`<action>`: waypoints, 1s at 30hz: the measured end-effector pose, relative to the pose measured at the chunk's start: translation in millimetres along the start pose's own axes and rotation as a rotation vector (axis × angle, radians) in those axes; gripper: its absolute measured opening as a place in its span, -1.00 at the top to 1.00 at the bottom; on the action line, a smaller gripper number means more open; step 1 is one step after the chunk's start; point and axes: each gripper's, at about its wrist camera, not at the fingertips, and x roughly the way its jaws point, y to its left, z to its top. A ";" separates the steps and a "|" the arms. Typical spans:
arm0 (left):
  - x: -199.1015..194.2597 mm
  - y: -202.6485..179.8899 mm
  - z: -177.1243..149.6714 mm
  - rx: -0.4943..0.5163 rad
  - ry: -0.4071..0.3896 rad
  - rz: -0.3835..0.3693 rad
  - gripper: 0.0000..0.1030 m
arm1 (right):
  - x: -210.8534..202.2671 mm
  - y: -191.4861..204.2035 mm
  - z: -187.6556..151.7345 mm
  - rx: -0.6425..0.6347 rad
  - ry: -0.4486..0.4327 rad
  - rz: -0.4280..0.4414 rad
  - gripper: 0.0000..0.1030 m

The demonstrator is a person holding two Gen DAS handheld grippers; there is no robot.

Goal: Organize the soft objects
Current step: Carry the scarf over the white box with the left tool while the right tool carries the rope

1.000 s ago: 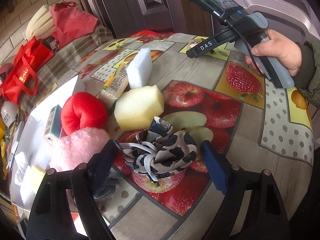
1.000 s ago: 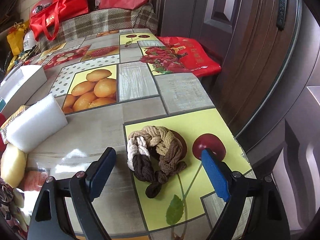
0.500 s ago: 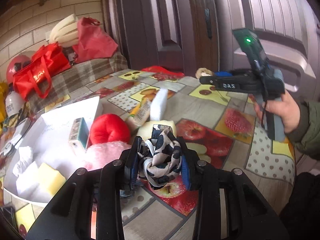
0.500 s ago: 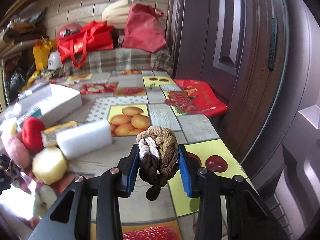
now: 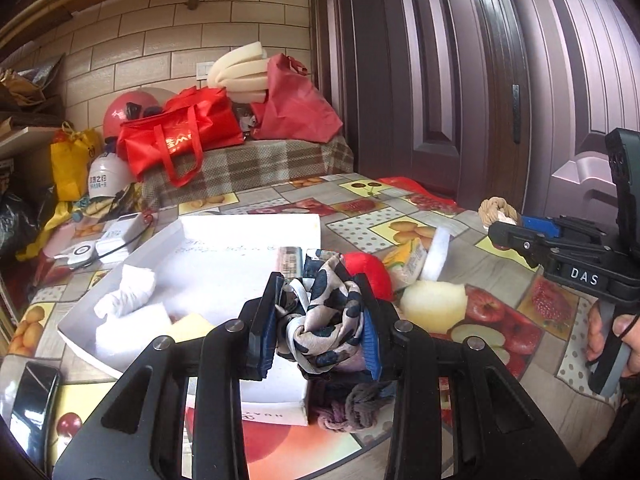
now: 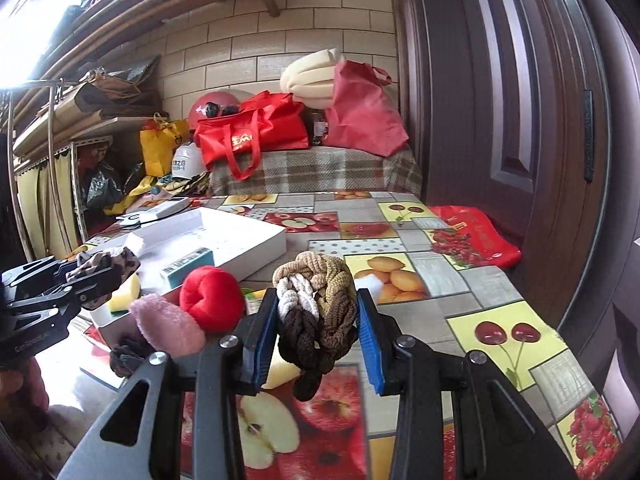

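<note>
My left gripper is shut on a black-and-white patterned scrunchie and holds it above the near edge of the white box. My right gripper is shut on a braided brown-and-cream scrunchie, lifted over the table; it also shows in the left wrist view. A red plush, a pink plush, a pale yellow sponge, a white foam block and a dark scrunchie lie beside the box.
The white box holds a white cloth, a yellow sponge and a small teal carton. A phone lies at the table's left front. A red bag lies at the far right edge by the door.
Both grippers closed on their scrunchies and lifted them off the table. The left gripper has swung left toward the white box; the right one has risen and levelled.
</note>
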 end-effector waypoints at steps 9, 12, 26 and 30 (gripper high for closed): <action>6.7 64.5 -2.3 -0.096 0.000 0.181 0.34 | 24.1 41.4 -0.7 -0.044 0.065 0.100 0.27; 7.9 86.6 -3.3 -0.108 -0.003 0.241 0.34 | 27.7 57.6 -1.5 -0.079 0.064 0.121 0.27; 38.7 126.2 0.7 -0.165 0.043 0.348 0.33 | 46.1 162.5 0.9 -0.303 0.002 0.230 0.27; 46.5 140.5 1.2 -0.219 0.061 0.359 0.33 | 60.0 177.8 5.0 -0.312 0.008 0.225 0.27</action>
